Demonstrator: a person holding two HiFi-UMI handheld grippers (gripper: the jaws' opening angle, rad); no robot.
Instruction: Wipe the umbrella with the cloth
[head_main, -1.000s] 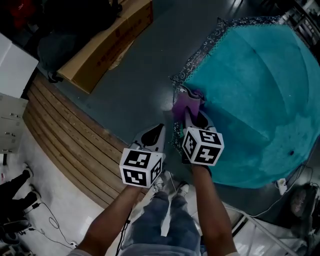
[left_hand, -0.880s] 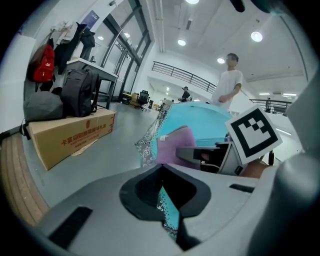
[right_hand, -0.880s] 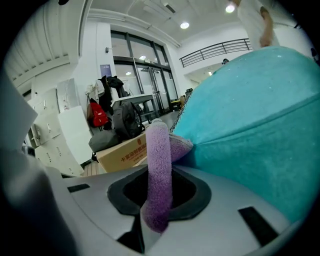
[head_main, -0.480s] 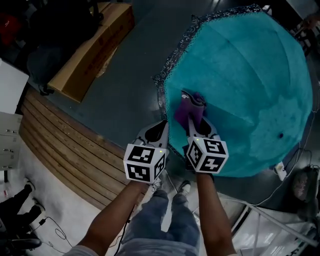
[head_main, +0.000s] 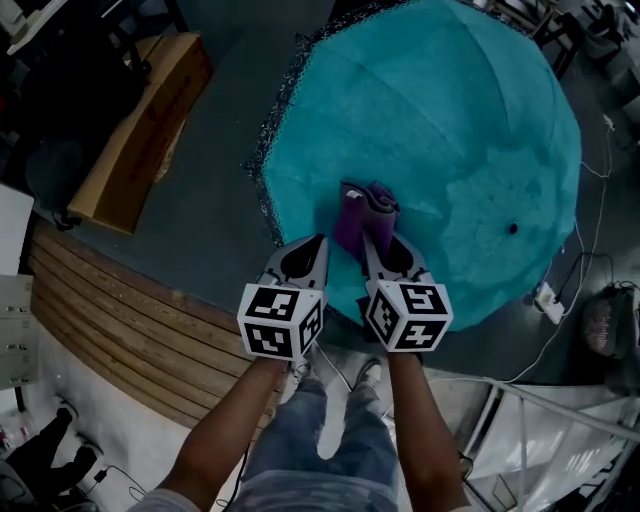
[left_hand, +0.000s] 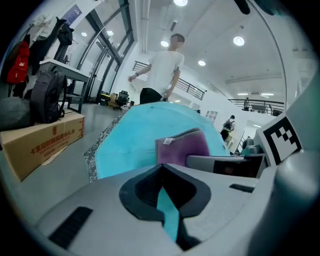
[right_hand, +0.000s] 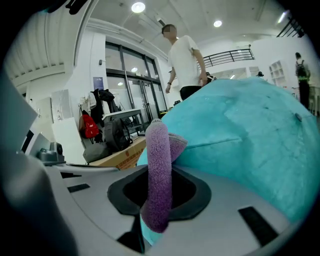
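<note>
Head view: the teal umbrella (head_main: 440, 130) lies open on the grey floor, canopy up, its patterned trim along the near-left rim. The right gripper (head_main: 372, 232) reaches onto the near part of the canopy with the purple cloth (head_main: 360, 212) bunched at its tip, resting on the fabric. The left gripper (head_main: 312, 248) sits just beside it, over the canopy's near edge; whether it touches cannot be told. A cardboard box (head_main: 135, 135) lies to the left, well apart from the umbrella, and wooden slats (head_main: 110, 320) run below it.

Left gripper view: the jaws are together with nothing between them; teal canopy shows through the slit under the tips. The cloth stands just ahead and to the right, against the right gripper's grey body. A person in a white shirt (left_hand: 164, 67) stands beyond the umbrella.

Right gripper view: the jaws are clamped on the cloth, a thick folded roll rising upright between them. The canopy fills the right side.
</note>
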